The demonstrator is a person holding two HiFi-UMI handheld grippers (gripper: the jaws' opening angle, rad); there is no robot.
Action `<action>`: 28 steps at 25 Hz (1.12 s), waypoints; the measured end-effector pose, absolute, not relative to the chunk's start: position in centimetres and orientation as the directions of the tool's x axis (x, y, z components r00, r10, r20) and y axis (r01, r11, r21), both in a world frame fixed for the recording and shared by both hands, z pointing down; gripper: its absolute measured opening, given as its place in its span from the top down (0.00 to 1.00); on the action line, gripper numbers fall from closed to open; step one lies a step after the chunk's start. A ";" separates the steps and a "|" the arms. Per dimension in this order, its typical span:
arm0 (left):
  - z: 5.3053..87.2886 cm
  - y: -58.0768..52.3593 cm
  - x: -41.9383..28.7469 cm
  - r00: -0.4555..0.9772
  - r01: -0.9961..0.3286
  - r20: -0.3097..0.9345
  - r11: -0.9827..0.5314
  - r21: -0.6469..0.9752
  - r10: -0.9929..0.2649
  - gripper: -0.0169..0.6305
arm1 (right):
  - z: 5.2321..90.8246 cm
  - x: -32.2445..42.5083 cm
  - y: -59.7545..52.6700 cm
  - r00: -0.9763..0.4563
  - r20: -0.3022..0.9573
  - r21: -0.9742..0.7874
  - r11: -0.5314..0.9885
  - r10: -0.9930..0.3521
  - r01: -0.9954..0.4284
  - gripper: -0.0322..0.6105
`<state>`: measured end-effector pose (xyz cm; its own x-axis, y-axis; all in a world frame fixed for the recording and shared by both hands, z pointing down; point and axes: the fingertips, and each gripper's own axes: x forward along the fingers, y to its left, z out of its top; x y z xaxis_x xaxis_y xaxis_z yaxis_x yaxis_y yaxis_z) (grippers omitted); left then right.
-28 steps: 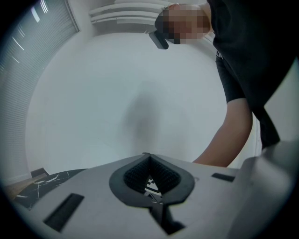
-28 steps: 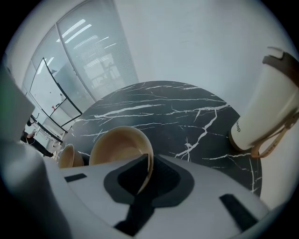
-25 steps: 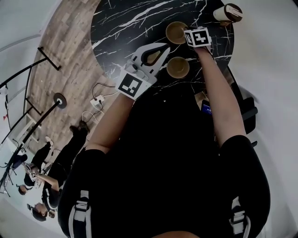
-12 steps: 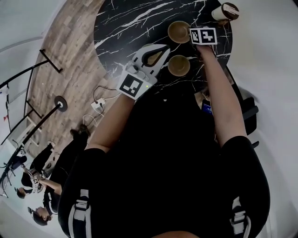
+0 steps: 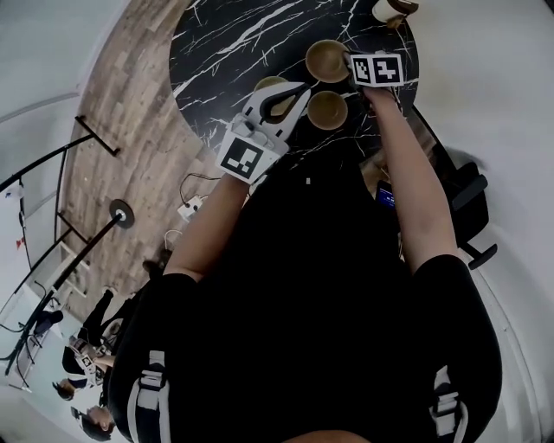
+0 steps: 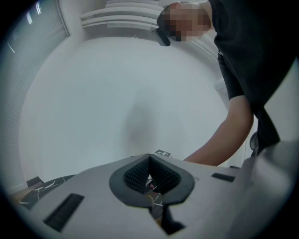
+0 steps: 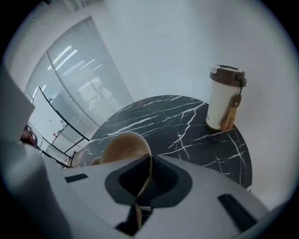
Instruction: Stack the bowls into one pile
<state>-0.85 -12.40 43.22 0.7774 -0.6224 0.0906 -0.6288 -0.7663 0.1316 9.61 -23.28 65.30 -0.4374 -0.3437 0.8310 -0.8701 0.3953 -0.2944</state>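
Three tan bowls are on or over the round black marble table. My right gripper is shut on the rim of the far bowl and holds it tilted above the tabletop. In the right gripper view that bowl stands on edge between the pads of the right gripper. A second bowl sits nearer the table's front edge. The third bowl lies partly hidden under my left gripper. That left gripper points level, shut on nothing.
A white tumbler with a brown lid and strap stands at the table's far right edge. A sliver of another bowl shows left of the held one. Wooden floor with a power strip lies left of the table.
The right gripper has risen with the far bowl in its grip. The left gripper has drifted further over the table, above the third bowl.
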 end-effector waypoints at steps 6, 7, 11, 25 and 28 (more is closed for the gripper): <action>42.4 -10.5 -0.5 0.804 -0.595 0.082 -0.796 0.115 -0.589 0.97 | 63.8 10.7 -19.5 -0.442 0.817 -0.316 0.354 -0.370 -0.880 0.93; 42.4 -10.2 -0.4 0.807 -0.590 0.081 -0.799 0.113 -0.584 0.97 | 63.7 10.9 -18.8 -0.443 0.816 -0.320 0.347 -0.373 -0.882 0.93; 42.5 -8.7 0.2 0.823 -0.567 0.091 -0.816 0.109 -0.560 0.97 | 63.5 11.9 -16.1 -0.443 0.812 -0.337 0.315 -0.380 -0.887 0.93; 43.7 -5.6 1.0 0.853 -0.521 0.109 -0.847 0.104 -0.511 0.97 | 67.0 11.4 -9.9 -0.445 0.834 -0.370 0.268 -0.326 -0.890 0.93; 44.0 -5.2 0.5 0.849 -0.527 0.114 -0.843 0.108 -0.516 0.97 | 68.3 11.1 -9.4 -0.435 0.847 -0.365 0.263 -0.305 -0.893 0.92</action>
<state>0.54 -5.21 44.03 0.8490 -0.5160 0.1142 -0.5269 -0.8431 0.1079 11.10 -9.38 68.32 -0.4354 -0.3054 0.8468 -0.8933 0.2627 -0.3646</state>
